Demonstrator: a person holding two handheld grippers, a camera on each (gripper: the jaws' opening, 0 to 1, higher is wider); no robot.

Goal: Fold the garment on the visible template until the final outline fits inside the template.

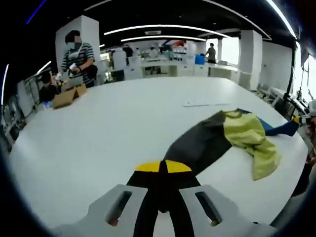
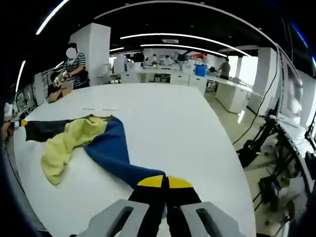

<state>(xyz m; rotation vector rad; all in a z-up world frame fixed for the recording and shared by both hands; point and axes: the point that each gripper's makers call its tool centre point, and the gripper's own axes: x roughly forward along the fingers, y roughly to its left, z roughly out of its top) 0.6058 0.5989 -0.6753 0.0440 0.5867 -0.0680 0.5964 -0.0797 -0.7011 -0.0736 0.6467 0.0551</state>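
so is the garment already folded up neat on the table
No, the garment lies spread and rumpled across the white table, its yellow part bunched, with each gripper shut on one end.

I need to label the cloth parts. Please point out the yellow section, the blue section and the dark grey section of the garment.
yellow section (image 1: 249,136), left gripper view, crumpled middle.
blue section (image 2: 111,148), right gripper view, flat middle.
dark grey section (image 1: 202,140), left gripper view, centre.

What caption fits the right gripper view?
Right claw shut on the shirt's blue end on the white table.
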